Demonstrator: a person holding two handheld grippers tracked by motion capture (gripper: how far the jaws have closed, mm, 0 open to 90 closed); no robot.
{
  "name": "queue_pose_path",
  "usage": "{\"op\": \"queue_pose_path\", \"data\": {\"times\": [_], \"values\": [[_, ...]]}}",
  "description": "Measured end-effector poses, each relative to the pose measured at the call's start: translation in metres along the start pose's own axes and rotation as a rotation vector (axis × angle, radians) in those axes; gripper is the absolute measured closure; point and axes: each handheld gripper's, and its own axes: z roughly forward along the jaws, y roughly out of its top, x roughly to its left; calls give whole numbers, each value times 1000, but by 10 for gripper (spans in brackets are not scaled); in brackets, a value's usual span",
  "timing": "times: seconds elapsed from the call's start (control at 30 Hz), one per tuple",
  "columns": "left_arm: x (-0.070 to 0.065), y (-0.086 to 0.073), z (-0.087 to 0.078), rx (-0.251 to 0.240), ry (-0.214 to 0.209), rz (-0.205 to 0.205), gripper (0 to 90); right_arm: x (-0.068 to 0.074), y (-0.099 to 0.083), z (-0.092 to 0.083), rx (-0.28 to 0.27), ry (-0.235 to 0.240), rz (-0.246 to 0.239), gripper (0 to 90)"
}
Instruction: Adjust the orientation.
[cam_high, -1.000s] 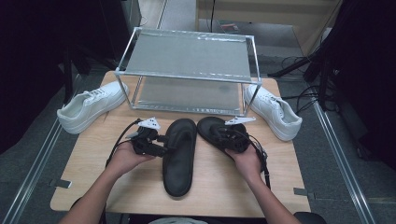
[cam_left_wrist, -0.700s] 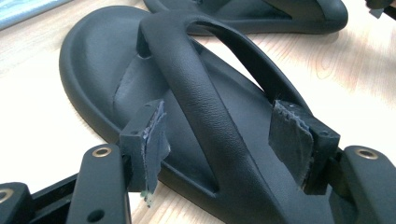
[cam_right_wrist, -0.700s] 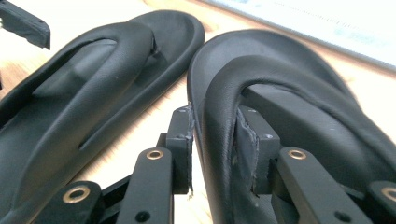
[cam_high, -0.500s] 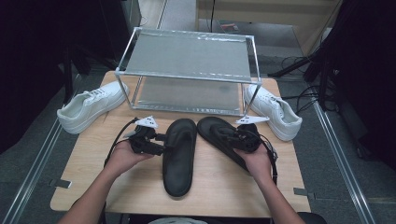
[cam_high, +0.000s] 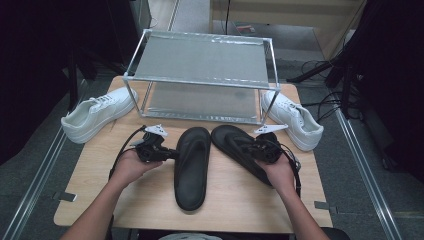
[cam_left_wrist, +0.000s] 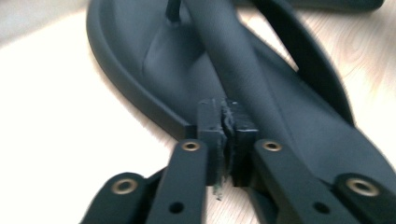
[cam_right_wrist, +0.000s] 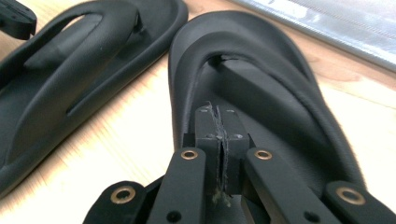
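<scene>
Already both tongs are pinched together; left tongs (cam_left_wrist: 226, 140) at the black rubber flip-flop's (cam_high: 191, 165) rim, right tongs (cam_right_wrist: 219, 149) over its twin (cam_right_wrist: 261, 107); neither clearly grips, so a lift could leave the sandals behind.

Lab: cables (cam_high: 320, 107), dark tripod legs (cam_high: 320, 75)

left gripper (cam_high: 167, 152): black body, small white three-cornered plate on top, black cable looping off the rear
right gripper (cam_high: 250, 147): black body, pale three-cornered plate on top, black cable trailing along the wrist
left gripper's jaws: two flat black arms, brass-ringed rivets at each pivot, small dark holes below them
pads (cam_left_wrist: 208, 126): square black blocks, worn inner faces with frayed greyish edges
right gripper's jaws: same black arms, same brass rivets
right gripper's pads (cam_right_wrist: 208, 128): black, scuffed, ragged seam between them
forearms: bare, no sleeves in sight
</scene>
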Motion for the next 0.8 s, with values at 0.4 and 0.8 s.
{"op": "queue_pose_path", "data": {"times": [0.4,0.8], "values": [[-5,0,8,36,-8,25,890,10,0,6,21,10,-22,894],[-12,1,11,44,-29,41,888,18,0,10,21,41,-27,893]]}}
